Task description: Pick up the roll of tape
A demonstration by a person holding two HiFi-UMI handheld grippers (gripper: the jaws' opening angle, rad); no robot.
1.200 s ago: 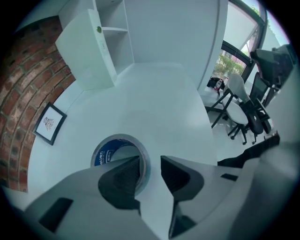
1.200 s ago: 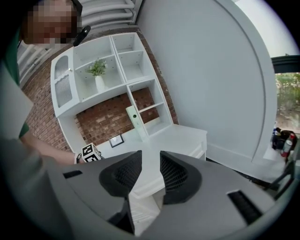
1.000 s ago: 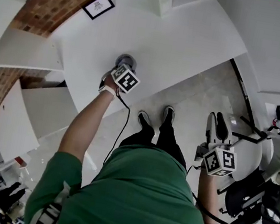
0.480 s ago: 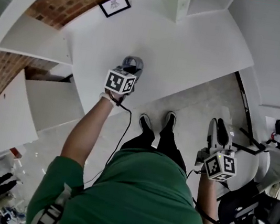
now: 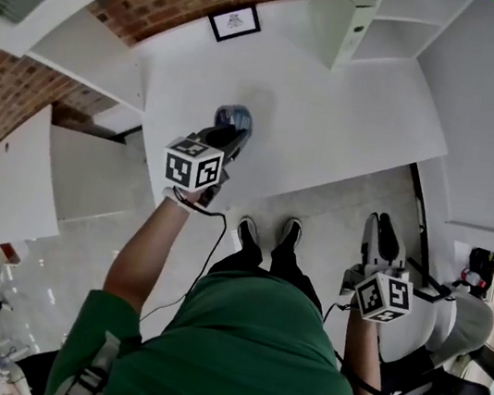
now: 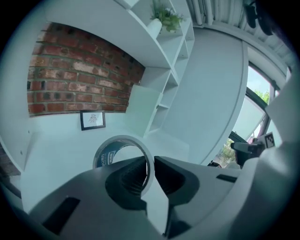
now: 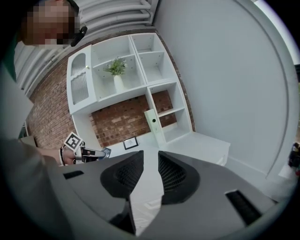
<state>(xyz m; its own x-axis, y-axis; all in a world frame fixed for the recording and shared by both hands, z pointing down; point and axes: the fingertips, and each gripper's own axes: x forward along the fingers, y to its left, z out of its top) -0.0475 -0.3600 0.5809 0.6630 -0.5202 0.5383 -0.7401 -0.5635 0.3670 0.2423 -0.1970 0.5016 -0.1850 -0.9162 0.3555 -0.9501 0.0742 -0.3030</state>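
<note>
The roll of tape (image 5: 235, 118) is a grey ring with a blue-printed core, held up above the white table (image 5: 339, 95). My left gripper (image 5: 228, 140) is shut on it. In the left gripper view the jaws (image 6: 151, 163) pinch the right side of the ring's wall, and the roll of tape (image 6: 117, 146) stands on edge beyond them. My right gripper (image 5: 379, 247) hangs low at the right, over the floor beside the table. Its jaws (image 7: 150, 157) have just been closing, with a narrow gap left and nothing between them. From the right gripper view, the left gripper (image 7: 91, 153) shows far off at the left.
A small framed picture (image 5: 235, 22) leans on the brick wall at the table's back. A white shelf unit (image 7: 136, 75) with a potted plant (image 7: 116, 69) stands at the back right. Dark office chairs (image 5: 465, 322) crowd the floor to my right.
The left gripper has risen from the table with the roll of tape and rolled, so the ring now stands on edge. The right gripper has shifted a little.
</note>
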